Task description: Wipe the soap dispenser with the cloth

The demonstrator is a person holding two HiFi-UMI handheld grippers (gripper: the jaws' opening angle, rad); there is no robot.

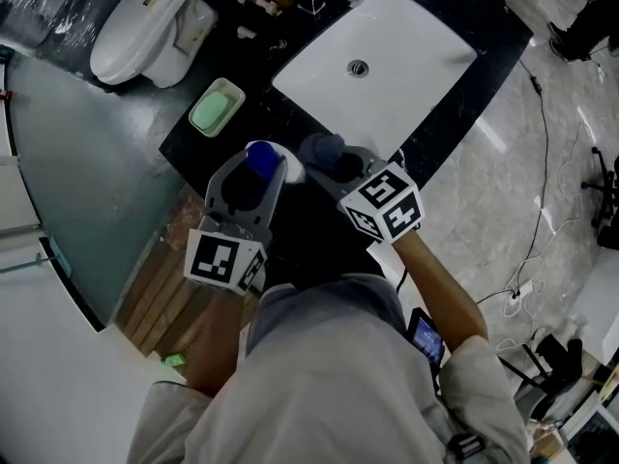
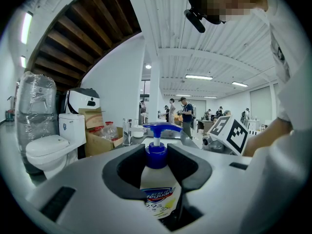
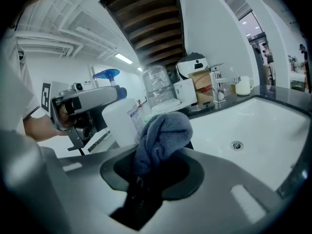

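My left gripper is shut on the soap dispenser, a white bottle with a blue pump head, and holds it upright above the counter's front edge. The head view shows the blue pump between that gripper's jaws. A bunched grey-blue cloth sits clamped in my right gripper. Seen from above, the cloth lies just right of the bottle, and the right gripper is beside the left one. In the right gripper view the white bottle stands right behind the cloth, close or touching.
A white sink basin with a drain is set in the black counter. On the counter lies a green soap dish. A toilet stands at the far left. A faucet and a cup are behind the basin.
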